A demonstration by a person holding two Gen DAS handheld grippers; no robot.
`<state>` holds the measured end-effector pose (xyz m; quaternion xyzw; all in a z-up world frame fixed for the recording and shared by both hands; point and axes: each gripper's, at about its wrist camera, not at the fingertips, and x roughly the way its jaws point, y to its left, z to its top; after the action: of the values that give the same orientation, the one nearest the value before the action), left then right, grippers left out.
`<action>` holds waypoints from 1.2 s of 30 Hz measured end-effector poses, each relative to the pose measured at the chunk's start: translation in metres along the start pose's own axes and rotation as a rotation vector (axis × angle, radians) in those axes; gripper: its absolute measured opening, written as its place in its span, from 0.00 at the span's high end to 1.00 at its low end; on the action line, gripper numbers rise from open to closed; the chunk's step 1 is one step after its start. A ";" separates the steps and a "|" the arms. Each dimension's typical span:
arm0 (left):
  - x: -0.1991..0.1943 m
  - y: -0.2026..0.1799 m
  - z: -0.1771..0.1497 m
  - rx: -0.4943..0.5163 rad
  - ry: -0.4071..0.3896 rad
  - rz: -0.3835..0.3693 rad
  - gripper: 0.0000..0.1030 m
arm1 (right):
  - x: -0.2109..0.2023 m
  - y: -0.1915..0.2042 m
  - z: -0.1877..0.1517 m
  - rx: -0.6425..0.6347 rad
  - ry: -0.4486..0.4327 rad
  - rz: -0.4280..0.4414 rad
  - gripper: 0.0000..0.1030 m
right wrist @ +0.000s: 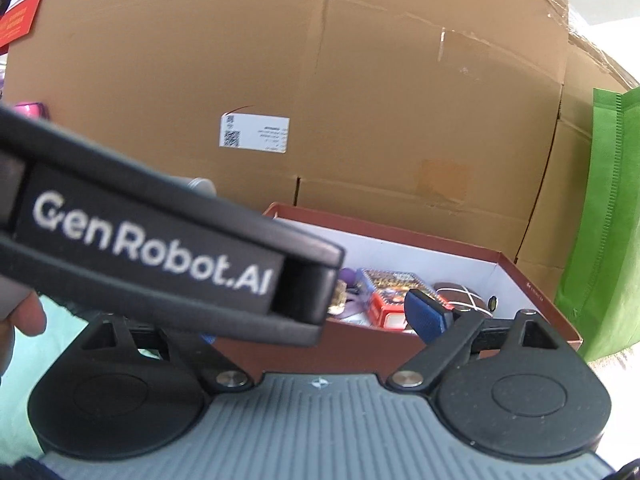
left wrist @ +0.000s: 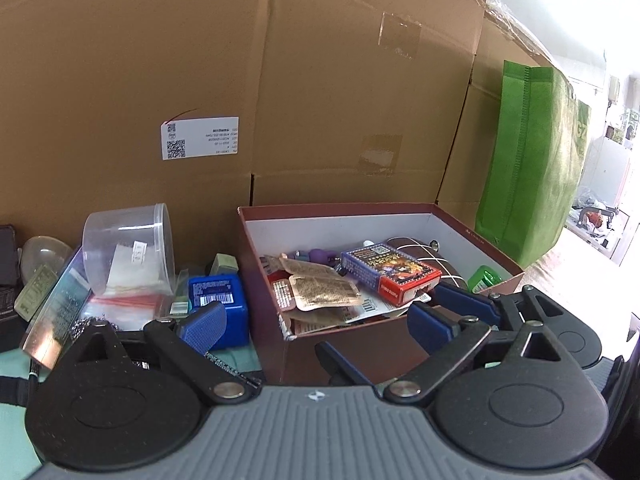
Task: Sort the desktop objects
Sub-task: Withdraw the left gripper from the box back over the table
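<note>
A red-brown cardboard box [left wrist: 360, 344], at lower centre of the left wrist view, is seen already loaded with a card pack [left wrist: 390, 276], sachets [left wrist: 320, 290] and a green item [left wrist: 485, 278]. Unsorted things are left at lower left: a blue box [left wrist: 218, 300], a clear tub [left wrist: 128, 248] and a zip bag [left wrist: 122, 306]. The left gripper [left wrist: 316, 322] is held wide apart and empty and the right gripper [right wrist: 316, 320] likewise, so a fresh pick is judged next, probably the blue box.

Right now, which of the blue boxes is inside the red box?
The card box with the red end lies inside the red box. The plain blue box sits outside, left of it.
</note>
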<state>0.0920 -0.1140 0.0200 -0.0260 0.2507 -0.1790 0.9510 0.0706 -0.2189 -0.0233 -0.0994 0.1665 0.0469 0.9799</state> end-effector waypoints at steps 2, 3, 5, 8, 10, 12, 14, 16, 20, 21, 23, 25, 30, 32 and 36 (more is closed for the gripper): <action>-0.001 0.000 -0.001 -0.001 0.008 0.005 0.03 | -0.003 0.003 -0.001 -0.003 0.000 0.010 0.12; -0.002 0.000 -0.002 -0.002 0.012 0.007 0.03 | -0.005 0.004 -0.001 -0.006 -0.001 0.014 0.12; -0.004 0.001 -0.005 -0.006 0.015 0.006 0.03 | -0.008 0.007 -0.001 -0.011 -0.004 0.022 0.12; -0.010 0.005 -0.011 -0.022 0.024 -0.020 0.03 | -0.013 0.014 0.001 -0.021 -0.012 0.040 0.12; -0.013 0.008 -0.016 -0.034 0.034 -0.020 0.03 | -0.016 0.019 0.001 -0.032 -0.018 0.055 0.12; -0.018 0.016 -0.021 -0.057 0.035 -0.017 0.03 | -0.019 0.025 0.001 -0.041 -0.019 0.074 0.12; -0.025 0.025 -0.026 -0.078 0.038 -0.014 0.03 | -0.020 0.032 0.000 -0.050 -0.020 0.102 0.12; -0.034 0.035 -0.031 -0.099 0.028 -0.011 0.03 | -0.021 0.041 0.000 -0.060 -0.025 0.132 0.12; -0.053 0.059 -0.041 -0.151 0.015 0.011 0.03 | -0.023 0.060 0.001 -0.076 -0.022 0.220 0.12; -0.058 0.066 -0.043 -0.160 0.011 0.023 0.03 | -0.023 0.066 0.001 -0.081 -0.019 0.245 0.12; -0.069 0.080 -0.049 -0.179 -0.002 0.063 0.03 | -0.023 0.080 0.000 -0.098 -0.012 0.293 0.12; -0.078 0.097 -0.053 -0.202 -0.008 0.111 0.03 | -0.022 0.095 -0.003 -0.116 -0.001 0.330 0.12; -0.092 0.145 -0.065 -0.284 0.006 0.249 0.03 | -0.022 0.125 -0.002 -0.123 0.037 0.401 0.12; -0.096 0.162 -0.069 -0.310 0.002 0.306 0.03 | -0.025 0.135 -0.002 -0.135 0.045 0.418 0.12; -0.101 0.194 -0.076 -0.369 0.002 0.398 0.03 | -0.026 0.150 -0.004 -0.169 0.058 0.431 0.12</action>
<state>0.0370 0.1058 -0.0261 -0.1489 0.2804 0.0602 0.9464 0.0262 -0.0749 -0.0454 -0.1447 0.2075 0.2661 0.9302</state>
